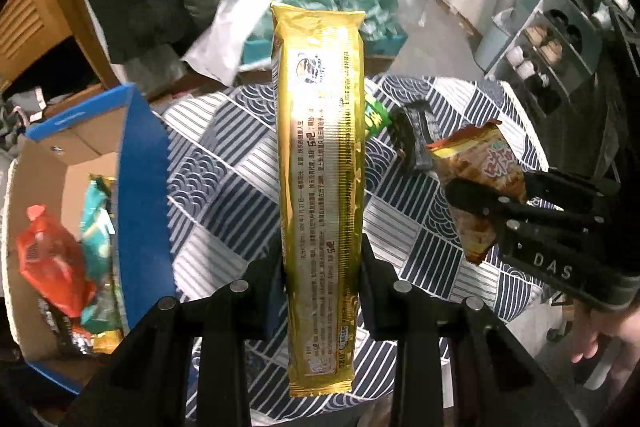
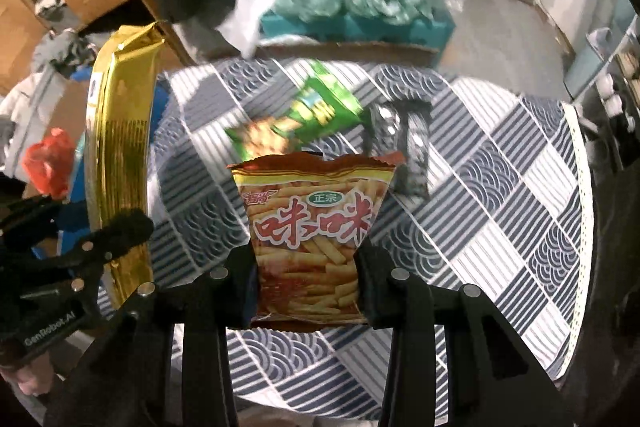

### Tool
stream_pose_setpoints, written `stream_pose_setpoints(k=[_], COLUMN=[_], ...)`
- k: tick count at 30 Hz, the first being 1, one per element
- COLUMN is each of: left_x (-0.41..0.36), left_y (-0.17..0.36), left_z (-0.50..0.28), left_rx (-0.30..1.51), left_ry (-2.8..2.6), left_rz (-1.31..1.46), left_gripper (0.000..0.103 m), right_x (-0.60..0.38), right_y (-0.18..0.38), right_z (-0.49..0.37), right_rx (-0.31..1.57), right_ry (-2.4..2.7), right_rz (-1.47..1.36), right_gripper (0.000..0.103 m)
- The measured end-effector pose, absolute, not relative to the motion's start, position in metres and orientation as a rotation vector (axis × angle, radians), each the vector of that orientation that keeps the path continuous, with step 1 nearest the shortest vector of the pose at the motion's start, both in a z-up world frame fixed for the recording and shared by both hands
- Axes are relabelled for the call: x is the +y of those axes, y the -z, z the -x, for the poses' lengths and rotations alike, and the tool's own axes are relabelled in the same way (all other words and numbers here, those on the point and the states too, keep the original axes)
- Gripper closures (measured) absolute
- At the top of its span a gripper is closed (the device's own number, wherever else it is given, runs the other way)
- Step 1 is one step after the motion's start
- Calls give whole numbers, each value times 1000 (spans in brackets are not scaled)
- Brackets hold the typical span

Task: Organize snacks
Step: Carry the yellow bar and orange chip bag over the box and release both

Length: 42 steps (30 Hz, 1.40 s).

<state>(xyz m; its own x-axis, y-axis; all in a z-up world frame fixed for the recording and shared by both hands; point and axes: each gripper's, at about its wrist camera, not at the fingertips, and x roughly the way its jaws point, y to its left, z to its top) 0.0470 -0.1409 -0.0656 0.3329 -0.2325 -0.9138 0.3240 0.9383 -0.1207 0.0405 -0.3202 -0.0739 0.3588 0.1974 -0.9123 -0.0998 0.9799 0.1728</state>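
Snacks are mid-transfer: the left tool clamps a long gold pack, the right tool grips an orange fries bag, both above the bench; swing each over the blue-rimmed box before letting go

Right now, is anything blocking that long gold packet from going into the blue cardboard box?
Nothing visible does. The left tongs hold the gold packet above the table; the box sits open-topped just left, with snacks already inside.
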Motion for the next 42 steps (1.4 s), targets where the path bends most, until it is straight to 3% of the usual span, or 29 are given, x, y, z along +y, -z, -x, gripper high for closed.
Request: stream_pose_setpoints(k=[27, 42], left_x=[7, 98], left_y=[-5, -4], left_z=[-45, -51], left_rx=[981, 961], left_ry=[149, 28], left_rz=[49, 131], left_gripper=[70, 70], right_x=[-166, -67], right_y=[8, 29], right_z=[-68, -90], right_rx=[1026, 1067], right_ry=[-466, -565], right_rz=[-16, 58], right_gripper=[66, 66])
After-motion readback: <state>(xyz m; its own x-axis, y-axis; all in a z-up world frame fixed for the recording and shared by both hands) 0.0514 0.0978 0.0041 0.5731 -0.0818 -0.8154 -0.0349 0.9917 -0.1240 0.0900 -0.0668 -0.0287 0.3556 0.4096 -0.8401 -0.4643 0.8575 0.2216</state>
